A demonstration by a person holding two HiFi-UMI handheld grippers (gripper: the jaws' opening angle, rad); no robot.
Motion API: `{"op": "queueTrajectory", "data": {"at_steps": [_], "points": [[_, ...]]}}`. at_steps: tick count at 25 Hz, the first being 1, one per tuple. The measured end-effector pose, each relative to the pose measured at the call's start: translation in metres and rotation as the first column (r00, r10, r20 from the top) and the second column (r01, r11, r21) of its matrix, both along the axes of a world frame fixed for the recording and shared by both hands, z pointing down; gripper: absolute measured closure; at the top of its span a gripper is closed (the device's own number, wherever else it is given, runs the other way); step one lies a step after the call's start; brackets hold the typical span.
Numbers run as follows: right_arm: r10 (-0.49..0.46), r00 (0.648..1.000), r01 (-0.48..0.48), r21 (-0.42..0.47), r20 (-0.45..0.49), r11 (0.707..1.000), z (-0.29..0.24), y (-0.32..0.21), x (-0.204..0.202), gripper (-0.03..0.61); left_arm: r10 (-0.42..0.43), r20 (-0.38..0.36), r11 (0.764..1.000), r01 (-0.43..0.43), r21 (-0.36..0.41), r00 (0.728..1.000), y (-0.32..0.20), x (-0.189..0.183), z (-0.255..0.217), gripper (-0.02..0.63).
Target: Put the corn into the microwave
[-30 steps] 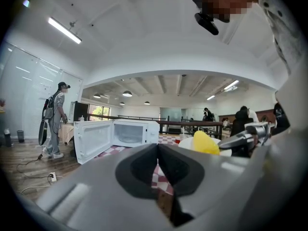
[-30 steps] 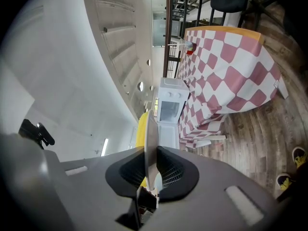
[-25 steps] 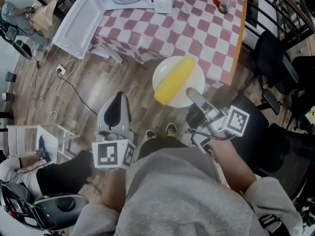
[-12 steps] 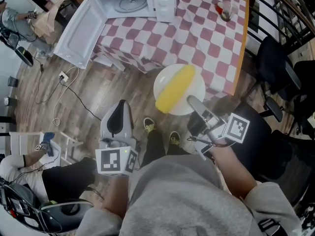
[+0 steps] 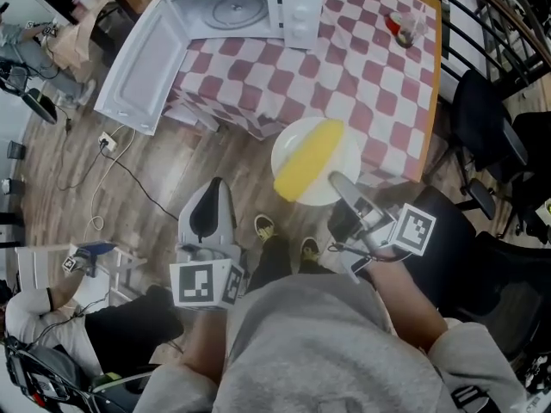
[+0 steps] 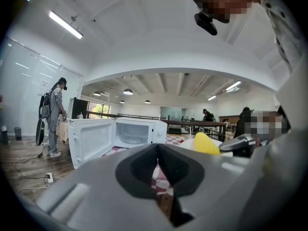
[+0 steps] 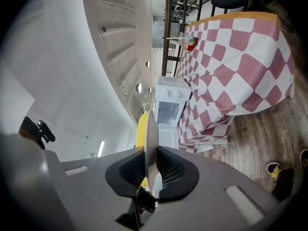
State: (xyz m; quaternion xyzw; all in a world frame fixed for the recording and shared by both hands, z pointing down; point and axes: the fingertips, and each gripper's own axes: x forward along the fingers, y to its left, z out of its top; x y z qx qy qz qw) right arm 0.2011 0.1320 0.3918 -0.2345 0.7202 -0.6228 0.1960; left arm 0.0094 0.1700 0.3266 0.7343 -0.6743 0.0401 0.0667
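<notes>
A yellow corn cob (image 5: 307,158) lies on a white plate (image 5: 346,143), carried above the wooden floor just in front of the table. My right gripper (image 5: 337,177) is shut on the plate's near rim; in the right gripper view the plate (image 7: 150,138) stands edge-on between the pads, with the corn (image 7: 140,129) behind it. The white microwave (image 5: 293,7) stands on the checkered table (image 5: 362,67) with its door (image 5: 142,58) swung wide open and its cavity (image 6: 134,134) empty. My left gripper (image 5: 213,189) is shut, holds nothing and hangs to the left of the plate.
A glass with something red (image 5: 403,26) stands at the table's far right corner. Black chairs (image 5: 478,101) and a railing line the right side. A cable and plug (image 5: 108,144) lie on the floor at the left. A person (image 6: 53,114) stands beyond the microwave door.
The table and microwave have drawn nearer in the head view as both grippers moved forward together. The plate with the corn stays in the right gripper.
</notes>
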Motion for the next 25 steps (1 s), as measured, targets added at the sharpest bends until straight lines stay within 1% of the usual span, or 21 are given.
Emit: {"op": "queueTrajectory", "data": {"at_steps": [9,12,14,17,20,25], "points": [[0.039,0.999,-0.039,0.029,-0.001,0.999,-0.012,-0.036,-0.049,0.54,0.032,-0.009,0.998,-0.031,0.051,0.999,-0.045,-0.053,-0.01,0.606],[0.048,0.999,-0.048,0.027,-0.016,0.998,-0.012,-0.047,-0.066,0.54,0.033,-0.023,0.998,-0.032,0.05,0.999,-0.057,-0.07,-0.009,0.606],[0.055,0.998,-0.054,0.02,-0.021,0.998,-0.011,-0.053,-0.076,0.54,0.038,-0.021,0.998,-0.037,0.049,0.999,-0.062,-0.08,-0.008,0.606],[0.063,0.998,-0.063,0.007,-0.014,0.998,-0.009,-0.061,-0.091,0.54,0.049,-0.004,0.998,-0.049,0.048,0.999,-0.07,-0.093,-0.005,0.606],[0.076,0.997,-0.075,-0.007,0.005,0.997,-0.008,-0.067,-0.105,0.54,0.057,-0.009,0.998,-0.056,0.042,0.998,-0.074,-0.105,-0.002,0.606],[0.086,0.996,-0.086,-0.004,0.005,0.996,-0.01,-0.074,-0.122,0.54,0.068,-0.006,0.997,-0.068,0.041,0.998,-0.079,-0.121,-0.004,0.606]]}}
